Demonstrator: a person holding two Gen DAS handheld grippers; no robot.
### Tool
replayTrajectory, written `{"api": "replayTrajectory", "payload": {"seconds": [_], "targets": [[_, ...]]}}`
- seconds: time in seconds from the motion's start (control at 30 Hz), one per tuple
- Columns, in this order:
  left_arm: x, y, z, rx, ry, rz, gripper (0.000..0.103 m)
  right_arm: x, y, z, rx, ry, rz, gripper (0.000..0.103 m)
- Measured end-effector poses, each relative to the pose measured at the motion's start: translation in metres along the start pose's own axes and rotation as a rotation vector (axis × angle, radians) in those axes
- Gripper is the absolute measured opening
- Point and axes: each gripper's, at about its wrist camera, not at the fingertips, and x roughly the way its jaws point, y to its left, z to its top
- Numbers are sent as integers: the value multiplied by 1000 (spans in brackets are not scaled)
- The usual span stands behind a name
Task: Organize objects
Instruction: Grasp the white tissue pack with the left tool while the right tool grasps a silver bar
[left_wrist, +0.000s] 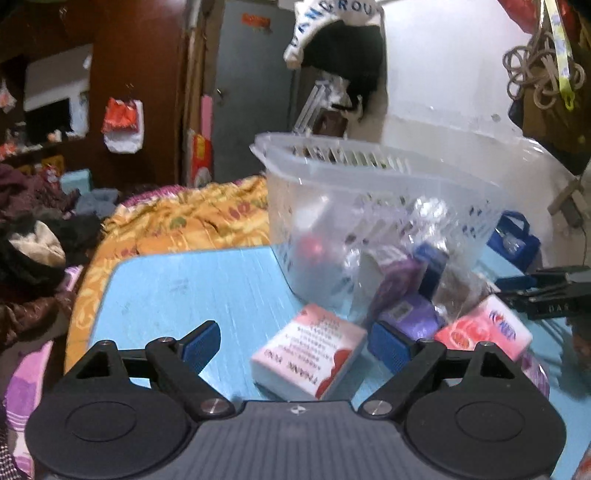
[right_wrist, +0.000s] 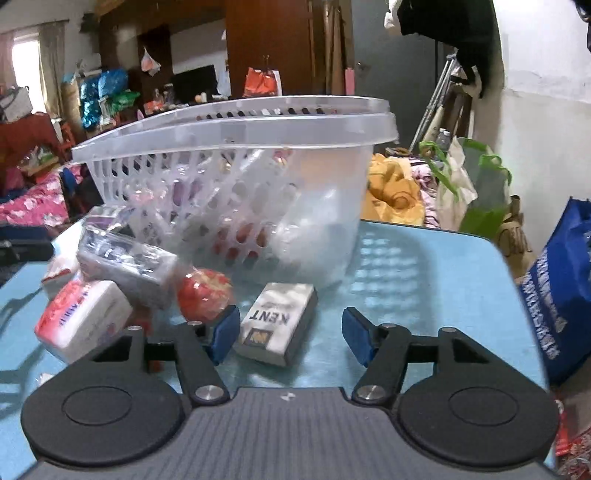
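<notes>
A clear plastic basket (left_wrist: 369, 173) (right_wrist: 236, 147) stands on a light blue table (left_wrist: 192, 291) (right_wrist: 424, 295) and holds several small items. My left gripper (left_wrist: 295, 345) is open, with a pink and white tissue pack (left_wrist: 308, 352) lying between its fingers. A purple packet (left_wrist: 410, 314) and a second pink pack (left_wrist: 487, 332) lie beside it. My right gripper (right_wrist: 291, 336) is open around a white Kent cigarette box (right_wrist: 277, 325). A red round object (right_wrist: 205, 295), a silver-purple packet (right_wrist: 129, 264) and a pink tissue pack (right_wrist: 83, 317) lie to its left.
A bed with an orange patterned cover (left_wrist: 177, 221) and piles of clothes (left_wrist: 33, 240) lies beyond the table. A blue bag (right_wrist: 561, 291) hangs at the table's right edge. A green and white bag (right_wrist: 469, 184) stands behind. The other gripper's dark body (left_wrist: 546, 291) shows at right.
</notes>
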Motion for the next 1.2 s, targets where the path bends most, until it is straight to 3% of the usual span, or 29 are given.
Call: {"api": "replayTrajectory", "payload": {"seconds": [0.17,0.27,0.37,0.53,0.6,0.83,1.03,1.2], "targets": [[10,3,-8,-4,47,11,91,6,4,-6,-6,22,14,64],[12,2,-9,-2,53,21,91,0,4,-7,-5,8,19,38],[15,-3,-9,10,56,41,91,-2,1,-7,11,-7,27,23],[27,-12,-11,22,69,46,86,-9,4,-7,-2,-51,19,23],[26,-14,-11,41,69,27,66,-12,3,-7,3,-71,15,22],[14,-25,-16,83,12,57,65,-24,-3,-9,46,-152,32,22],[-7,-16,-19,8,-110,71,61,-32,-5,-10,59,-221,23,22],[-13,-9,-18,-35,-160,71,59,-34,-7,-10,68,-242,44,20]]}}
